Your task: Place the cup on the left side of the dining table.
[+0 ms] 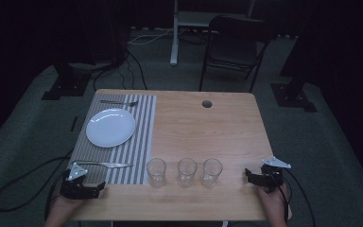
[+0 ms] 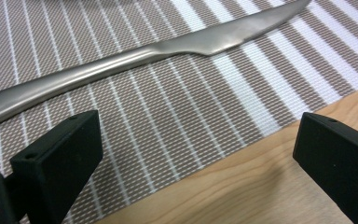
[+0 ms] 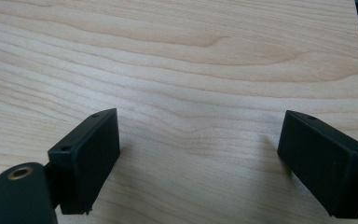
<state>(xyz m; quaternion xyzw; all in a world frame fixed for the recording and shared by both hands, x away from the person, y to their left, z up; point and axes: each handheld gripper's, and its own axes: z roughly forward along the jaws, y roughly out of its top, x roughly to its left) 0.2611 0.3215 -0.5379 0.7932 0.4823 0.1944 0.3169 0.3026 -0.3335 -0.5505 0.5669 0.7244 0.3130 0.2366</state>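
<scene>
Striped placemat, knife beyond left claw

Beside the placemat, the knife runs off the left gripper view's edges at handle and tip.

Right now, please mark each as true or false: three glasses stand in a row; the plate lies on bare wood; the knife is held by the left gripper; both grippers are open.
1. Three glasses stand in a row: true.
2. The plate lies on bare wood: false, it lies on the striped mat.
3. The left gripper holds the knife: false, the knife lies free on the mat.
4. Both grippers are open: true, the right gripper too.
</scene>
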